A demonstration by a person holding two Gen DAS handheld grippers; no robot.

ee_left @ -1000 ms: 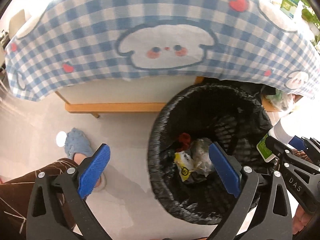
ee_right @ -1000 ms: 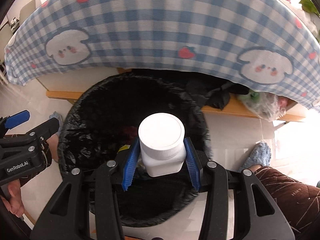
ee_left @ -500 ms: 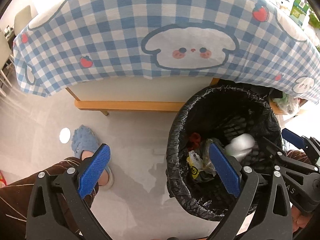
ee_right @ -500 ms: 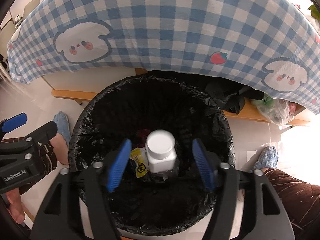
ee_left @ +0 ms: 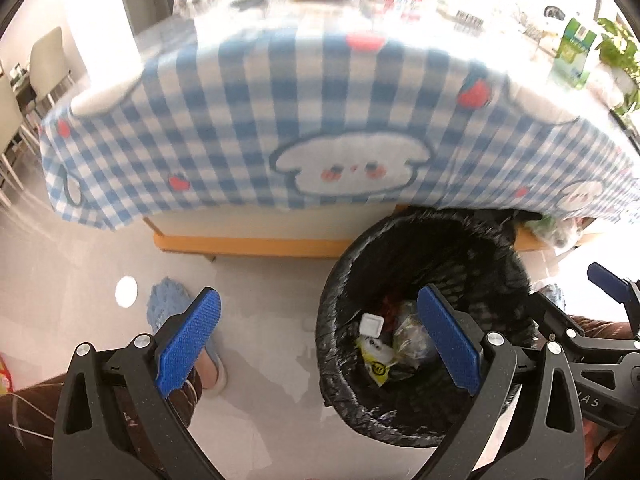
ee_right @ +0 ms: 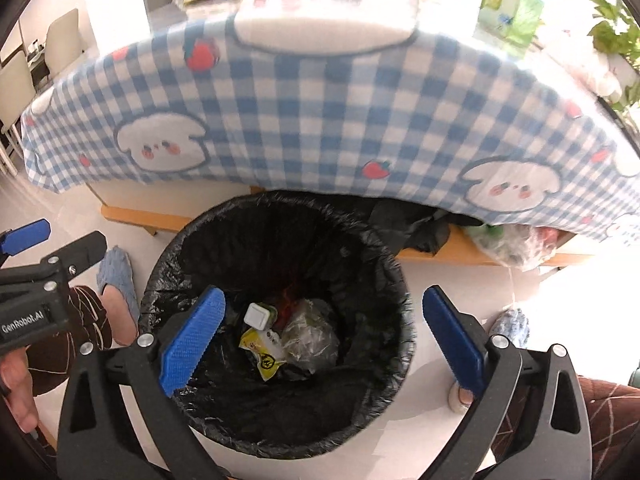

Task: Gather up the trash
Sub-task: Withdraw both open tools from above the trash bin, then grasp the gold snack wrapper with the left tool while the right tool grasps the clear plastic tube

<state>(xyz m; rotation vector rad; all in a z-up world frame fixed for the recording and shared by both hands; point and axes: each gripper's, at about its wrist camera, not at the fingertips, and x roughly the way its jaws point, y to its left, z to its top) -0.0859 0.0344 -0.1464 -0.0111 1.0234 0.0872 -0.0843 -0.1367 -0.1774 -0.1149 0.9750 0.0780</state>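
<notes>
The right gripper (ee_right: 324, 336) is spread wide, with nothing between its blue pads (ee_right: 191, 340). In the right wrist view it hangs right over the trash bin (ee_right: 376, 248), which fills the middle and lower part of the frame. The bin has a black bag (ee_right: 280, 408) inside it, crinkled all around the rim.

Down at the bottom of the bin lies the white bottle (ee_right: 260, 315) — it is on its side, with its cap toward the camera. Just beside it are a yellow wrapper (ee_right: 262, 354) and a crumpled clear plastic bag (ee_right: 310, 336). Something red (ee_right: 286, 304) peeks out behind them.

The left gripper (ee_left: 318, 338) is spread wide too and holds nothing. In the left wrist view its left pad sits over the gray floor (ee_left: 260, 292) in the lower left, and its right pad sits over the bin (ee_left: 424, 420) in the lower right. The white bottle (ee_left: 371, 325) shows there as well, low in the bin next to the yellow wrapper (ee_left: 376, 362).

Across the top half of both views hangs a blue and white checked tablecloth (ee_right: 320, 120) with white puppy faces and little strawberries. A green carton (ee_right: 510, 8) stands on the table at the upper right. A foot in a fuzzy blue slipper (ee_left: 168, 308) is on the floor at the left — and another slipper (ee_right: 510, 326) shows at the right of the right wrist view.
</notes>
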